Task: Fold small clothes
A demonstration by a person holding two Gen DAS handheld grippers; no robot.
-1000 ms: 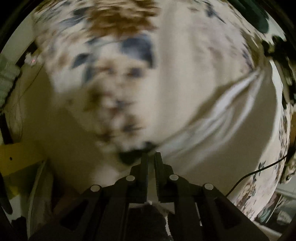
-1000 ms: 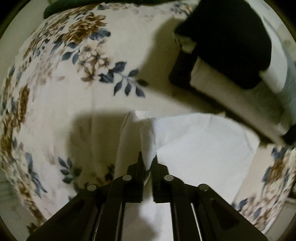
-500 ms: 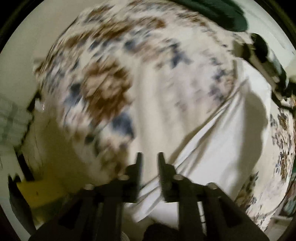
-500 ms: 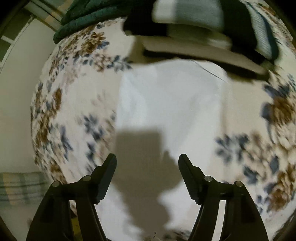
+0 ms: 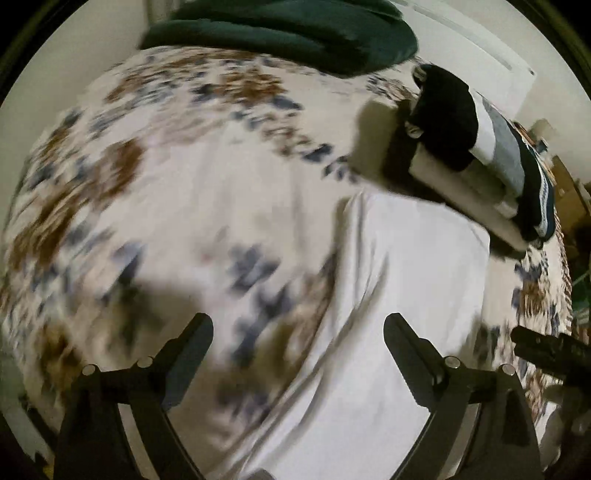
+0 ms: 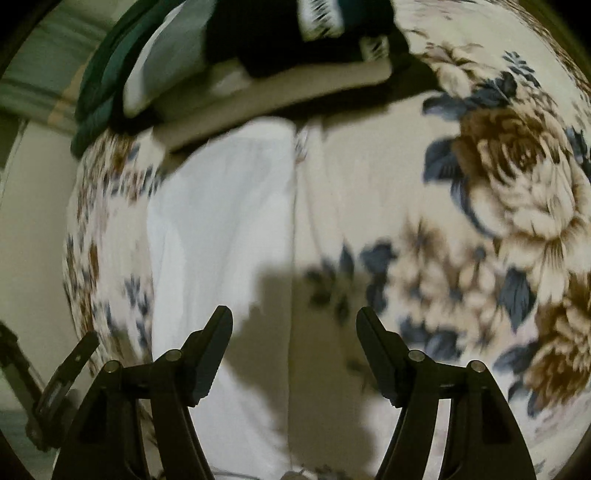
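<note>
A white garment lies flat on the floral bedspread, folded into a long strip. It also shows in the right wrist view, left of centre. My left gripper is open and empty, held above the garment's left edge. My right gripper is open and empty, above the garment's right edge and the floral bedspread. Both views are blurred by motion.
A stack of folded clothes in black, grey, white and beige sits just beyond the garment's far end, also in the right wrist view. A dark green blanket lies at the bed's far end. The other gripper's tip shows at right.
Both grippers were shut on the white garment a second ago. They have opened, let it go, and pulled back above it. The garment now lies flat on the bed.
</note>
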